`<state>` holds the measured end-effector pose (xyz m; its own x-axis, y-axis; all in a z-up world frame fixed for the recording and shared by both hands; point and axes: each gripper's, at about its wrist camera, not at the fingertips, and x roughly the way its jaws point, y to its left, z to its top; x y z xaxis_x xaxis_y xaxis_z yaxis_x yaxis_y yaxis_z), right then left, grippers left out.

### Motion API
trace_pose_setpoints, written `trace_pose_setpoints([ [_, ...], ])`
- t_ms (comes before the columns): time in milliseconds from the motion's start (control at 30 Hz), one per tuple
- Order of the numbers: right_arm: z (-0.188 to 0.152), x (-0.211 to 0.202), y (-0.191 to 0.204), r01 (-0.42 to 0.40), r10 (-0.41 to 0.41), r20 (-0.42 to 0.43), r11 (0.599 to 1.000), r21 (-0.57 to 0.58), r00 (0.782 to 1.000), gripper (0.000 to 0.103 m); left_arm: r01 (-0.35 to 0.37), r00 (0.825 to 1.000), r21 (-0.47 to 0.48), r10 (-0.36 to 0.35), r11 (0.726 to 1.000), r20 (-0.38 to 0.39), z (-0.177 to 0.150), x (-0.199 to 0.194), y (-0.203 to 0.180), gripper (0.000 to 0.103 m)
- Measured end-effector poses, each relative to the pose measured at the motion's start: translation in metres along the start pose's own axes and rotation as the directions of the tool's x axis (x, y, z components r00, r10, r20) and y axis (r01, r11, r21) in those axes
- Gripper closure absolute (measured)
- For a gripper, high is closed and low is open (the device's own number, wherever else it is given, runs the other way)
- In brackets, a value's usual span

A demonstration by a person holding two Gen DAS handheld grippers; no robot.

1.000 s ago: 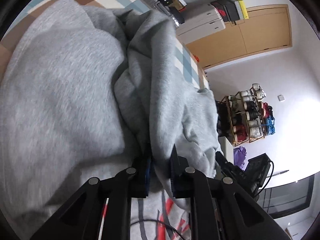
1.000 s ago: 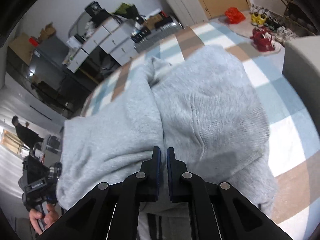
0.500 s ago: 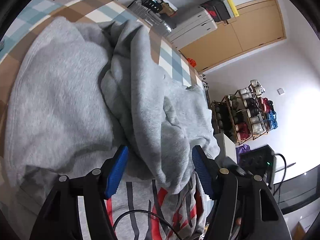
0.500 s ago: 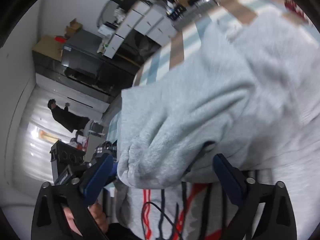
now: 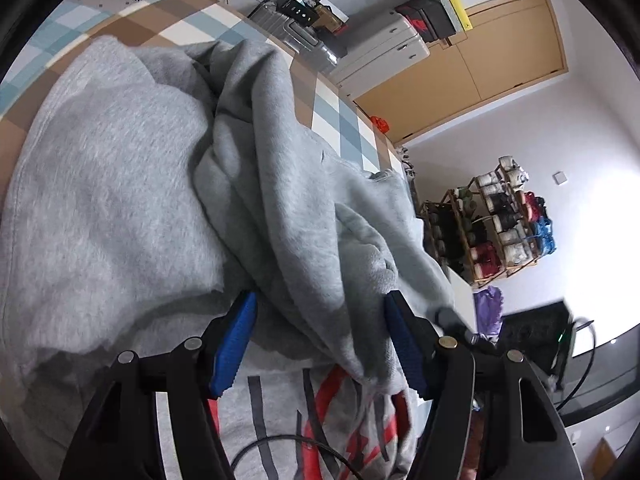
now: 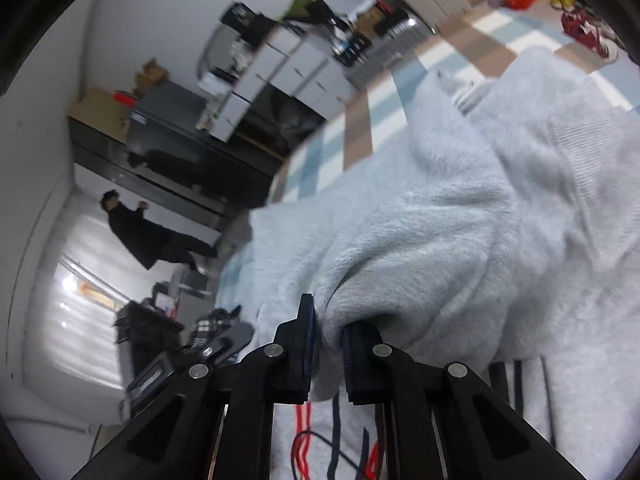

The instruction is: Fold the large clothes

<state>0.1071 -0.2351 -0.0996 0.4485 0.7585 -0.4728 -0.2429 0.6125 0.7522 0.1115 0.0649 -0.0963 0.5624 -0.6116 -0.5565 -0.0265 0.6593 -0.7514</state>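
A large grey sweatshirt (image 5: 120, 184) lies bunched on a bed with a blue, brown and white checked cover (image 5: 180, 12). My left gripper (image 5: 322, 304) stands open near its front edge. A thick fold of the cloth runs loosely between the blue pads (image 5: 236, 340), which do not press on it. In the right wrist view the sweatshirt (image 6: 440, 220) fills the right half. My right gripper (image 6: 328, 320) is closing its jaws, and they pinch a fold at the garment's near left edge.
A striped grey, red and dark top (image 5: 320, 420) shows under both grippers. A shoe rack (image 5: 500, 220), a wooden door (image 5: 480, 60) and suitcases (image 5: 380, 52) stand beyond the bed. A person in dark clothes (image 6: 140, 232) stands far left by white cabinets (image 6: 288, 68).
The left gripper let go of the fold and opened. The right gripper opened wide, swung left along the sweatshirt's edge, then closed on a fold there.
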Motion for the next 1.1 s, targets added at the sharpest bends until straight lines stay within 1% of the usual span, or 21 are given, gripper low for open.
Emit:
trace_pose_setpoints([
  [100, -0.014, -0.005, -0.018, 0.058, -0.058, 0.005, 0.998, 0.009, 0.998, 0.091, -0.042, 0.999, 0.017, 0.042, 0.999, 0.000, -0.006, -0.002, 0.004, 0.042],
  [133, -0.020, -0.002, -0.030, 0.086, -0.086, -0.013, 0.996, 0.032, 0.996, 0.091, -0.060, 0.998, 0.015, 0.060, 0.998, -0.001, -0.008, -0.002, 0.007, 0.042],
  [233, -0.029, 0.009, -0.053, 0.107, -0.098, -0.087, 0.989, 0.098, 0.991, 0.091, -0.073, 0.997, -0.047, 0.071, 0.996, -0.034, -0.013, 0.000, 0.023, 0.042],
  [300, -0.028, 0.009, -0.046, 0.117, -0.110, -0.103, 0.991, 0.065, 0.989, 0.090, -0.056, 0.998, -0.082, 0.053, 0.995, -0.040, -0.014, -0.004, 0.028, 0.042],
  [400, -0.027, 0.007, -0.029, 0.144, -0.145, -0.133, 0.989, -0.016, 0.980, 0.086, -0.025, 1.000, -0.044, 0.025, 0.999, -0.001, -0.012, -0.019, 0.011, 0.042],
  [467, -0.031, 0.004, -0.019, 0.130, -0.139, -0.164, 0.990, -0.059, 0.977, 0.071, -0.017, 0.999, 0.013, 0.016, 1.000, 0.032, -0.007, -0.027, -0.008, 0.042],
  [500, -0.033, 0.003, -0.015, 0.127, -0.140, -0.175, 0.988, -0.082, 0.975, 0.053, -0.004, 0.999, 0.051, 0.002, 0.999, 0.036, -0.002, -0.028, -0.023, 0.042],
  [533, -0.035, 0.001, -0.013, 0.140, -0.154, -0.170, 0.986, -0.095, 0.973, 0.041, 0.005, 0.999, 0.073, -0.008, 0.997, 0.034, 0.002, -0.028, -0.033, 0.042],
  [600, -0.035, -0.011, -0.005, 0.179, -0.192, -0.109, 0.976, -0.122, 0.975, 0.041, 0.029, 0.999, 0.119, -0.033, 0.992, 0.035, 0.011, -0.025, -0.053, 0.042],
  [667, -0.026, -0.025, 0.005, 0.187, -0.194, -0.040, 0.972, -0.139, 0.980, 0.041, 0.040, 0.998, 0.182, -0.046, 0.982, 0.030, 0.018, -0.017, -0.072, 0.042],
  [700, -0.020, -0.033, 0.011, 0.194, -0.195, 0.009, 0.969, -0.151, 0.981, 0.041, 0.043, 0.999, 0.217, -0.045, 0.975, 0.005, 0.022, -0.007, -0.080, 0.042],
  [733, -0.008, -0.038, 0.022, 0.192, -0.183, 0.069, 0.964, -0.184, 0.981, 0.041, 0.034, 0.999, 0.252, -0.024, 0.967, -0.044, 0.025, 0.010, -0.086, 0.042],
  [767, 0.004, -0.037, 0.030, 0.181, -0.164, 0.093, 0.960, -0.214, 0.982, 0.039, 0.006, 0.997, 0.266, 0.014, 0.964, -0.072, 0.027, 0.024, -0.082, 0.042],
  [833, 0.021, -0.024, 0.037, 0.142, -0.127, 0.079, 0.962, -0.234, 0.989, 0.031, -0.026, 0.991, 0.244, 0.057, 0.969, -0.121, 0.026, 0.045, -0.066, 0.042],
  [900, 0.042, 0.007, 0.033, 0.122, -0.124, 0.007, 0.965, -0.233, 0.992, 0.031, -0.053, 0.986, 0.201, 0.084, 0.978, -0.147, 0.024, 0.057, -0.048, 0.042],
  [933, 0.048, 0.020, 0.024, 0.140, -0.148, -0.021, 0.966, -0.215, 0.989, 0.032, -0.055, 0.985, 0.161, 0.079, 0.985, -0.151, 0.023, 0.059, -0.034, 0.042],
  [967, 0.051, 0.032, 0.010, 0.169, -0.183, -0.061, 0.968, -0.188, 0.981, 0.032, -0.049, 0.986, 0.136, 0.070, 0.989, -0.151, 0.022, 0.059, -0.027, 0.042],
  [1000, 0.053, 0.046, -0.005, 0.195, -0.214, -0.113, 0.968, -0.158, 0.970, 0.035, -0.039, 0.987, 0.120, 0.056, 0.992, -0.148, 0.022, 0.057, -0.017, 0.045],
  [1033, 0.051, 0.055, -0.017, 0.224, -0.244, -0.148, 0.964, -0.144, 0.958, 0.044, -0.032, 0.989, 0.126, 0.050, 0.992, -0.142, 0.021, 0.054, -0.010, 0.057],
  [1067, 0.047, 0.060, -0.026, 0.240, -0.265, -0.163, 0.958, -0.158, 0.950, 0.051, -0.044, 0.989, 0.139, 0.063, 0.989, -0.136, 0.019, 0.050, -0.006, 0.067],
  [1100, 0.043, 0.060, -0.030, 0.258, -0.288, -0.140, 0.946, -0.196, 0.947, 0.066, -0.040, 0.989, 0.142, 0.059, 0.989, -0.134, 0.017, 0.048, -0.004, 0.067],
])
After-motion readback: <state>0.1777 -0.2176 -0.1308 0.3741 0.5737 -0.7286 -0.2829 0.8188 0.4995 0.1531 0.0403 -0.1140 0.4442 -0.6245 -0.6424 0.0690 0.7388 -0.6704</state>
